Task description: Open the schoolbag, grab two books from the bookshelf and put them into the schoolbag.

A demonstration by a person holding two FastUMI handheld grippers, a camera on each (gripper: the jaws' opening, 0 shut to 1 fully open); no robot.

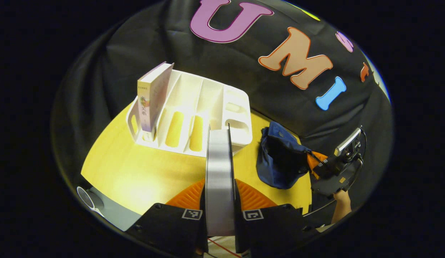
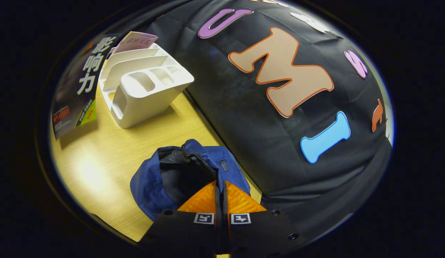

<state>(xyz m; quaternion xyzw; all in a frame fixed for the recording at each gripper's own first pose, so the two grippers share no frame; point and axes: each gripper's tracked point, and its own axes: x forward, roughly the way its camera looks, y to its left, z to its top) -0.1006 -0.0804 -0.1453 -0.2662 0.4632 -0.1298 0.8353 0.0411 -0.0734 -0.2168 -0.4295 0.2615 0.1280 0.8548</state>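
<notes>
Yellow table (image 1: 143, 172) bearing the white bookshelf (image 1: 193, 111) at 11 o'clock of the left gripper (image 1: 219, 200), one pale book (image 1: 152, 96) upright in its leftmost slot. Blue schoolbag (image 2: 161, 179), mouth gaping, at 3 o'clock. Left jaws narrow, clamped on a dark book (image 1: 219, 168) seen edge-on. Right gripper (image 2: 221, 197) closed on the schoolbag's rim.

**Both grippers closed, each clamping something**

Left gripper (image 1: 219, 195) clamped a book (image 1: 218, 172) edge-on between both fingers. Right gripper (image 2: 221, 197) was pinched tight on the schoolbag (image 2: 161, 179) rim, held by a hand (image 1: 341, 205).
</notes>
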